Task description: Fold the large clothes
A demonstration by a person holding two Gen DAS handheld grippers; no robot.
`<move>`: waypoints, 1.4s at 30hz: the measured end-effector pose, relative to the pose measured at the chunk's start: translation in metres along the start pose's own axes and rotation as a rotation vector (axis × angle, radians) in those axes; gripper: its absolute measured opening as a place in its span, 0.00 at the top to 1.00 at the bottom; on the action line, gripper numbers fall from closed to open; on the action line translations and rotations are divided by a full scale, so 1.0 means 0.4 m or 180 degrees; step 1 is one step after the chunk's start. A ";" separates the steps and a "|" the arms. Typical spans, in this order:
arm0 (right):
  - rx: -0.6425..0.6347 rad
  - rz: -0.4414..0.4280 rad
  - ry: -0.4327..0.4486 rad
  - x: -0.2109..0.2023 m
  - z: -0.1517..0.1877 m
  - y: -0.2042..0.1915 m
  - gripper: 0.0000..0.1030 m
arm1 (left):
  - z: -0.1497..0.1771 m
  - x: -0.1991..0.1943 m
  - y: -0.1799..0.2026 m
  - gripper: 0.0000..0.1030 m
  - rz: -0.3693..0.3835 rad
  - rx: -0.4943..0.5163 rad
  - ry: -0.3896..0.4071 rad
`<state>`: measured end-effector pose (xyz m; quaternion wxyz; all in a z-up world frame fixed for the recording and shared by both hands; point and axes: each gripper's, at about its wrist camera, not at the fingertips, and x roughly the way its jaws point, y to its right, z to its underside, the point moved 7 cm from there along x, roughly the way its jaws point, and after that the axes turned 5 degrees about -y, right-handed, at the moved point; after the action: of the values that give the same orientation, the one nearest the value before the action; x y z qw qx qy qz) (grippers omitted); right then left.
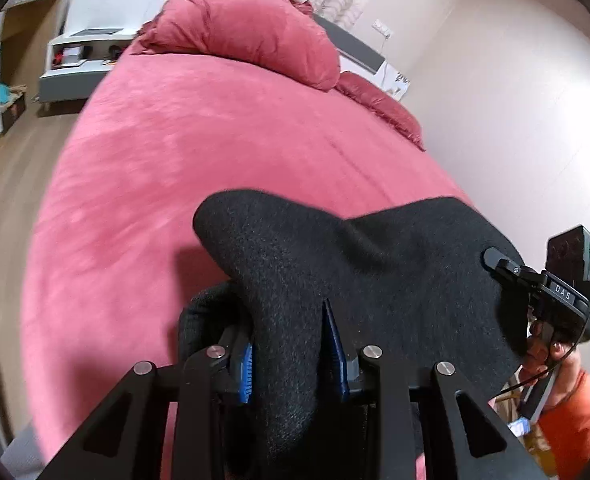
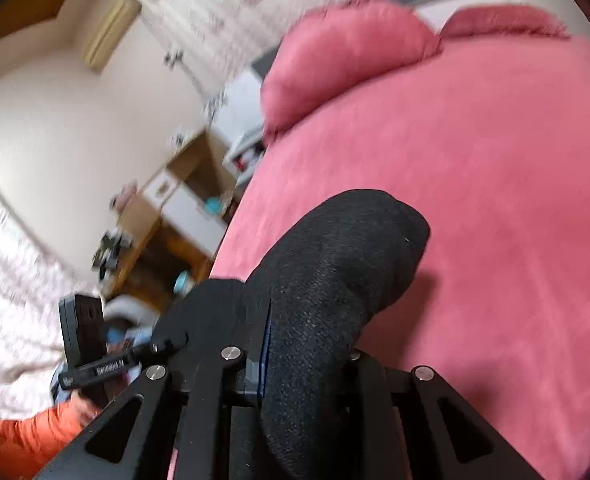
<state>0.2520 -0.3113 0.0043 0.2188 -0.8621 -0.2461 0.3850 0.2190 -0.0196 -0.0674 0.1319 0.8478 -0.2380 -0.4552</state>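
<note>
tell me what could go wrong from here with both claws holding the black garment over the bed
1. The left claw pinches only a bunched fold of the black garment, so it could slip free when pulled.
2. The right claw also grips a thick roll, so the edges may not line up for a neat fold.
3. Slack cloth could drag on the bed and crease.
</note>
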 end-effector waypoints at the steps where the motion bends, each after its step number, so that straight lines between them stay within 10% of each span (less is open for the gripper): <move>1: -0.0040 0.0056 0.0098 -0.012 -0.015 0.016 0.85 | -0.015 0.025 0.013 0.70 -0.0012 0.0045 -0.0003; 8: 0.0131 0.1043 -0.0469 0.052 0.046 0.249 0.59 | -0.004 0.092 0.037 0.40 -0.0625 0.0450 0.0028; 10: 0.0164 0.1228 -0.0145 -0.005 0.057 0.239 0.43 | 0.016 0.051 0.033 0.40 -0.0739 0.0548 0.0120; 15: -0.0093 0.1884 0.0517 -0.154 0.090 0.157 0.41 | 0.092 -0.051 0.047 0.36 -0.0858 0.0627 0.0362; 23: -0.0294 0.2129 -0.0213 -0.052 0.325 0.098 0.40 | 0.195 -0.009 0.001 0.30 -0.1022 0.0470 0.0012; 30: 0.0847 0.1630 0.0259 -0.162 0.413 0.105 0.34 | 0.273 -0.100 0.043 0.29 -0.1041 0.0539 0.0053; 42: 0.0066 0.2100 0.0442 -0.181 0.527 -0.098 0.20 | 0.438 -0.112 0.132 0.02 -0.1340 0.0904 -0.0059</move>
<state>0.0372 -0.2840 -0.0613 0.1073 -0.9172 0.0655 0.3780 0.0364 -0.0422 -0.1089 -0.0885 0.8845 -0.1190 -0.4424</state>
